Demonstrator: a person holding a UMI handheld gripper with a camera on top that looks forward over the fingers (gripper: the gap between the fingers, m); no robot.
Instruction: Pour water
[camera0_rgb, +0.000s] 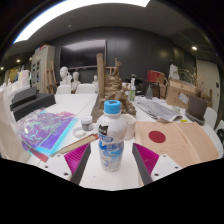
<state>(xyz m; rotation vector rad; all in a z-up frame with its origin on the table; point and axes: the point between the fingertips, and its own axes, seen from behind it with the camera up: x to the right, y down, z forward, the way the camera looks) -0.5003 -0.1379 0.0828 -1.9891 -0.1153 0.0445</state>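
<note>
Place: a workshop or studio-like workroom, cluttered and lived-in.
Ceiling: 1 long bright light panel (75, 8) overhead, dark ceiling around it.
Far wall: grey, with stacked wooden frames (104, 72) leaning against it.
Far left: pale bust-like figures (66, 76) standing together, details unclear.
Far right: cardboard boxes (181, 91) and piled goods.
Near: a white worktable (120, 172) strewn with items, among them shiny packaging (45, 128) on the left, papers (157, 107) further back and a wooden board (185, 140) on the right.
</note>
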